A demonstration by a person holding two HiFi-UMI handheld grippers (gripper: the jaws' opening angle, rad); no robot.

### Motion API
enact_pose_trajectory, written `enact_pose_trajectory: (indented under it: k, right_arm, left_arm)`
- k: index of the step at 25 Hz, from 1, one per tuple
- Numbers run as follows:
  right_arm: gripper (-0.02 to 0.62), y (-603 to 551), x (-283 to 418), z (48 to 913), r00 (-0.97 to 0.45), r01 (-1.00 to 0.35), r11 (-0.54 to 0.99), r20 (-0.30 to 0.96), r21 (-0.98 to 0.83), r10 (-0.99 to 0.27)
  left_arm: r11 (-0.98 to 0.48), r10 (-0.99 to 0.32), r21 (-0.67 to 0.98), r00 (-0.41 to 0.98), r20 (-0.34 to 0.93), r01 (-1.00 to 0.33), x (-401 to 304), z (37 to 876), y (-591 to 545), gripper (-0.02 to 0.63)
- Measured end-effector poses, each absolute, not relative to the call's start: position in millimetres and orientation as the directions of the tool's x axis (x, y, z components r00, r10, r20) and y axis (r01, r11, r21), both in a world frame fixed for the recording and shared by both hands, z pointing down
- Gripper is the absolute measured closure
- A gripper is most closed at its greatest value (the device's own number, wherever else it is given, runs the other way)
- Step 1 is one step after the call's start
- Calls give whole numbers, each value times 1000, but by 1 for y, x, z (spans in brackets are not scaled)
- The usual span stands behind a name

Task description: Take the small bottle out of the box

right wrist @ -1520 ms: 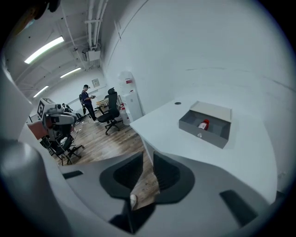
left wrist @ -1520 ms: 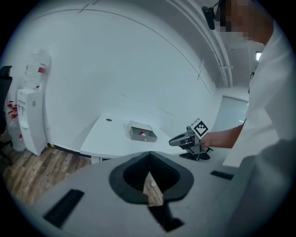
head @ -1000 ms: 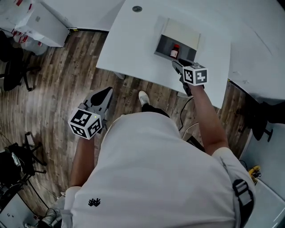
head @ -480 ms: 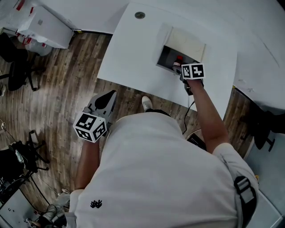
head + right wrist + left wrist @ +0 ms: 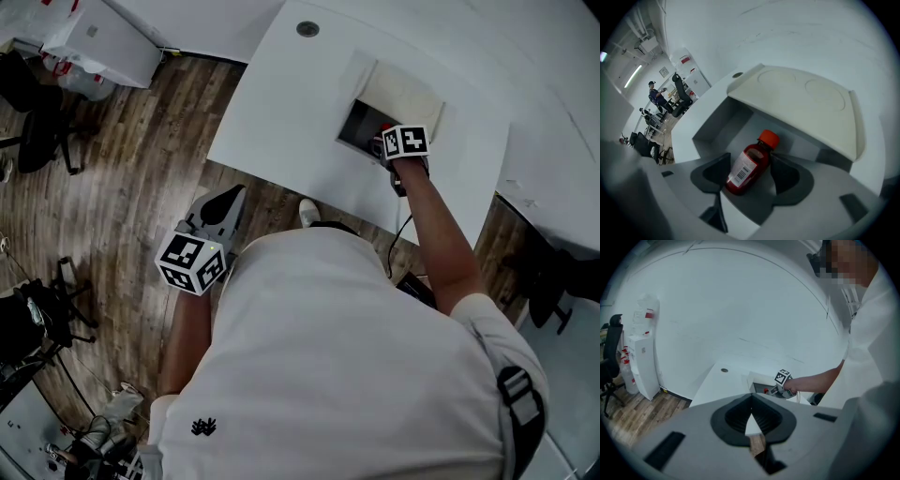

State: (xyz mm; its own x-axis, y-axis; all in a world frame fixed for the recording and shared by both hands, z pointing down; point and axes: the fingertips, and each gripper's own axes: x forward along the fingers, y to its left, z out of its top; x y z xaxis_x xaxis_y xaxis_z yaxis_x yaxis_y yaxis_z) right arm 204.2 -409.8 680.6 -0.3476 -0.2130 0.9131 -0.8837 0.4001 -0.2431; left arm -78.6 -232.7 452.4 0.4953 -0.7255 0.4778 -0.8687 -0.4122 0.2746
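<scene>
A small red bottle (image 5: 749, 168) with an orange cap and a white barcode label sits inside the open white box (image 5: 806, 101) on the white table (image 5: 281, 112). My right gripper (image 5: 750, 161) reaches into the box. Its jaws are opening, with the bottle between the two dark pads and no visible press on it. In the head view the right gripper (image 5: 384, 142) covers most of the bottle, leaving only a red speck. My left gripper (image 5: 228, 195) hangs over the wooden floor, well away from the table, with its jaws shut (image 5: 751, 408) and nothing in them.
The box lid (image 5: 405, 94) is folded back away from me. A round cable hole (image 5: 307, 29) sits at the table's far left corner. A white cabinet (image 5: 103, 37) and office chairs (image 5: 37, 122) stand at the left. A second white table (image 5: 562, 141) adjoins on the right.
My right gripper has gone forward from the table's near edge into the box and now stands around the bottle. The left gripper has hardly moved.
</scene>
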Motion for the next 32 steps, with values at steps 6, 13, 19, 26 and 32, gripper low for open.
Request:
enact_pose_trajectory:
  k: [6, 13, 19, 26, 32]
  right_arm:
    - [331, -412, 201, 680, -336, -872, 442, 916, -212, -222]
    - [353, -419, 191, 678, -326, -799, 584, 918, -140, -226]
    - [365, -422, 186, 668, -320, -762, 640, 915, -96, -245]
    - [371, -419, 187, 646, -324, -772, 633, 891, -54, -318]
    - [373, -423, 190, 616, -317, -801, 599, 845, 5, -431]
  left_arm:
    - [-388, -733, 288, 482, 479, -876, -79, 454, -231, 600]
    - [-375, -731, 291, 474, 491, -880, -84, 458, -225, 600]
    - [-375, -735, 285, 470, 489, -882, -92, 454, -220, 600]
    - [-389, -737, 282, 480, 476, -877, -100, 451, -208, 600]
    - [-413, -736, 279, 499, 459, -867, -102, 447, -204, 600]
